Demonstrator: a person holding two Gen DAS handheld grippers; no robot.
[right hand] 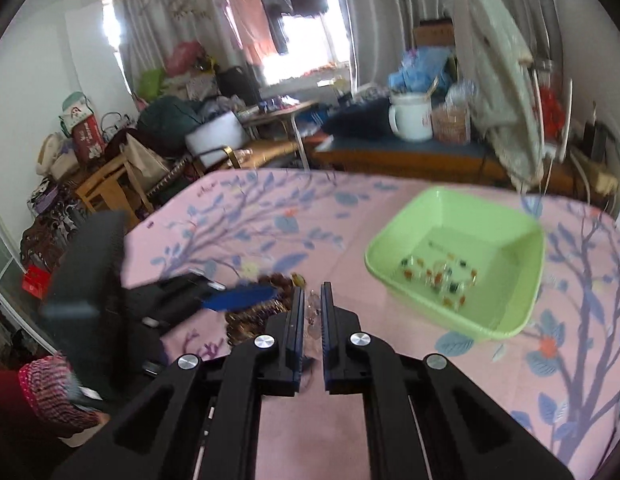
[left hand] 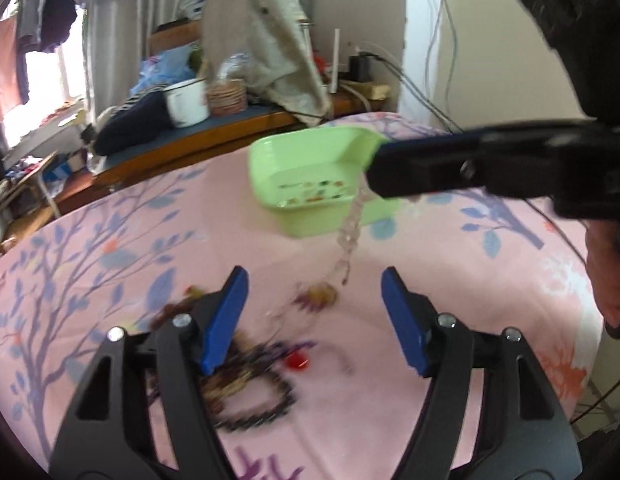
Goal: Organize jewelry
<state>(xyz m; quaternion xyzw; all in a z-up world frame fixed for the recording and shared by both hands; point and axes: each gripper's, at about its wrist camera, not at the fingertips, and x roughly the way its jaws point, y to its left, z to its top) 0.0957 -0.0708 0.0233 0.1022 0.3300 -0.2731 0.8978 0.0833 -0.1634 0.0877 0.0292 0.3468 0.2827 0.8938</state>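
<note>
A green plastic tray [left hand: 306, 160] [right hand: 505, 224] sits on the pink floral cloth and holds a multicoloured bead bracelet [right hand: 441, 276]. My right gripper [right hand: 313, 300] [left hand: 371, 176] is shut on a clear crystal bead strand [left hand: 349, 232] [right hand: 313, 320], which hangs from its tips beside the tray's near edge. My left gripper [left hand: 313, 284] is open and empty, low over a pile of jewelry: a dark beaded loop [left hand: 254, 400], a red bead [left hand: 298, 360] and a brown piece [left hand: 321, 294]. The left gripper [right hand: 238, 298] shows blurred in the right wrist view.
The pink cloth [left hand: 449, 264] covers a bed or table. Behind it a low wooden bench carries a white enamel mug [left hand: 186, 100] [right hand: 411, 116], a basket [left hand: 228, 98] and draped cloth. Cables and a router stand at the back right [left hand: 361, 66]. Cluttered furniture stands at the left [right hand: 110, 176].
</note>
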